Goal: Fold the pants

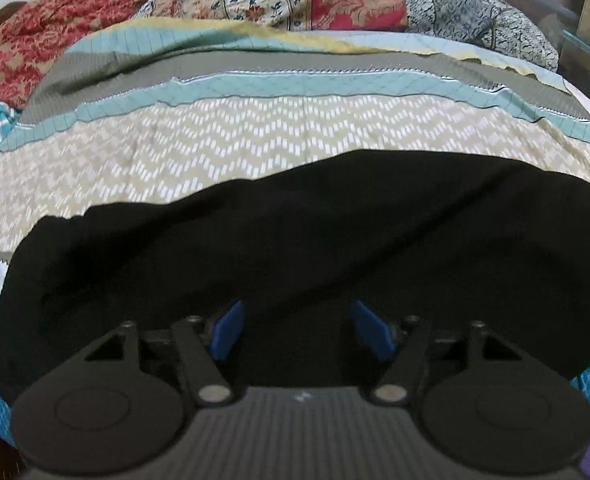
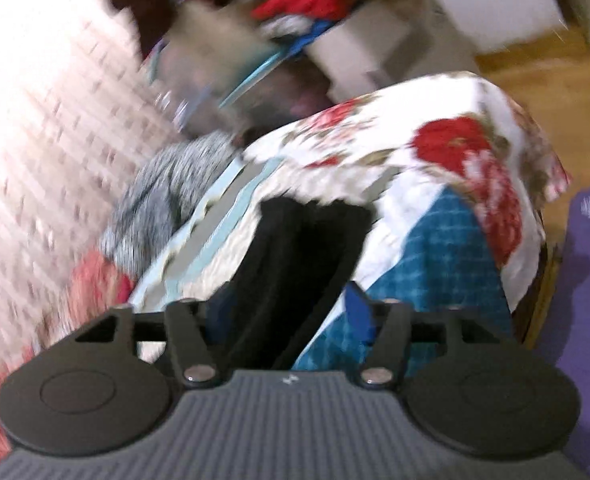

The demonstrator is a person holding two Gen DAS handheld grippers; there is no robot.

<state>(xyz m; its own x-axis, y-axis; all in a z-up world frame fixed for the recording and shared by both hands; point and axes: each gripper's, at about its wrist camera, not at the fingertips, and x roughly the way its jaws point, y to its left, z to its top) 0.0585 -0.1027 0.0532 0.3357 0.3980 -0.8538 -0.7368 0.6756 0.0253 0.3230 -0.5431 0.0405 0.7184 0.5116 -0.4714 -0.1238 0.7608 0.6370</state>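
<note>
Over the black pants (image 1: pixel 295 240), both grippers' blue fingers (image 1: pixel 227 332) spread wide, gripping nothing.

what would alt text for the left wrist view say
Black pants lie spread across a patterned quilt on a bed, directly ahead of the left gripper, whose blue-padded jaws stand open over the fabric. Red floral bedding is heaped behind.

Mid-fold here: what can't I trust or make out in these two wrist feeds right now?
- Black pants, left wrist view: near edge hidden behind the left gripper; folds lost in flat black.
- Right wrist view: motion blur smears the pile behind the floral cloth.
- Right gripper: whether its blue pads touch the pants is unclear.
</note>
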